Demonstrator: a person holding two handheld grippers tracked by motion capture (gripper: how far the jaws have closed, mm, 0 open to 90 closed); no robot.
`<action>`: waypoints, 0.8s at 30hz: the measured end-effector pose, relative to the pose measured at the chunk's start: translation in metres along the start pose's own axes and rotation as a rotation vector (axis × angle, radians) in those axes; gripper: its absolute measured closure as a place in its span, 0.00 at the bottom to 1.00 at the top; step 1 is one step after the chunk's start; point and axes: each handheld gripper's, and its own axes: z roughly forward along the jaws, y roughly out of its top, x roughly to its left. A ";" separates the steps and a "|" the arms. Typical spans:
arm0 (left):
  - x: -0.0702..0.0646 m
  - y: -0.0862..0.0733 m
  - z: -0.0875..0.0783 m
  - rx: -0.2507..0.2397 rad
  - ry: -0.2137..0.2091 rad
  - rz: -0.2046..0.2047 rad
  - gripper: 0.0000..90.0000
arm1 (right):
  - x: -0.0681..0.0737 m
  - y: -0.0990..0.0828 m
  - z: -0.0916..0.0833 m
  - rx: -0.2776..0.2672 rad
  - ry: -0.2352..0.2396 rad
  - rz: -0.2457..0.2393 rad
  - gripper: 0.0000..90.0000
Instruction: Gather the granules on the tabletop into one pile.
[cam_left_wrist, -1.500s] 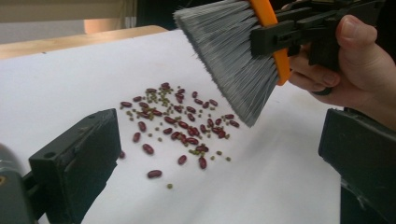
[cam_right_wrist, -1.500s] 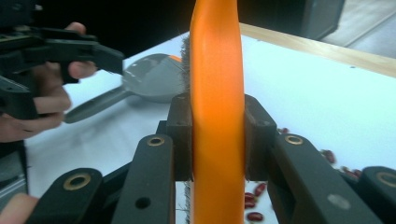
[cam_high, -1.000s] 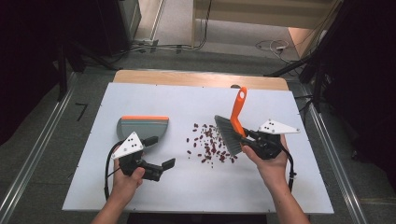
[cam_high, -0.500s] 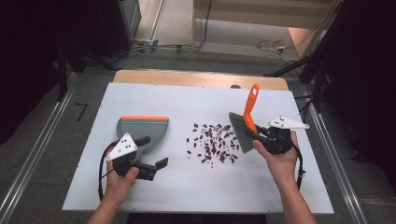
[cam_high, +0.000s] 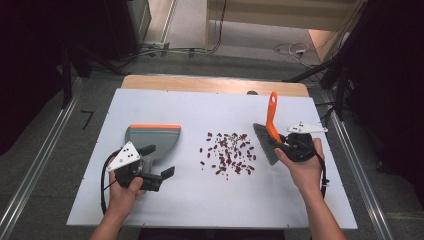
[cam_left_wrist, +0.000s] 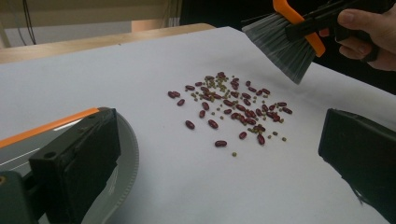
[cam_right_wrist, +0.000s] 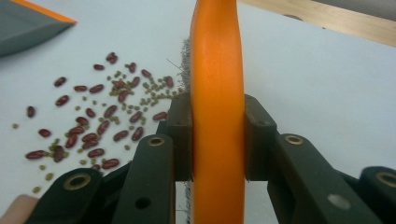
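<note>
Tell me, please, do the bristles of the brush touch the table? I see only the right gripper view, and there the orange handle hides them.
Observer: No. In the left gripper view the brush appears raised, with its bristles clear of the table, just beyond the beans.
Operator: Does the left gripper hold the dustpan?
Observer: No. The left gripper is open with nothing between its jaws. The dustpan lies flat beside one jaw.
Operator: On which side of the beans is the dustpan?
Observer: In the high view it is on their left, and the brush is on their right.
</note>
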 end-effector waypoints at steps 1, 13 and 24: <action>0.000 0.000 0.000 -0.003 -0.001 -0.004 0.00 | -0.001 0.001 0.000 0.005 -0.007 -0.003 0.76; 0.001 -0.001 -0.003 -0.009 0.013 -0.008 0.00 | -0.003 0.013 0.017 0.088 -0.120 -0.083 0.76; 0.002 -0.002 -0.001 -0.001 0.012 -0.005 0.00 | 0.001 0.022 0.044 0.170 -0.148 -0.121 0.76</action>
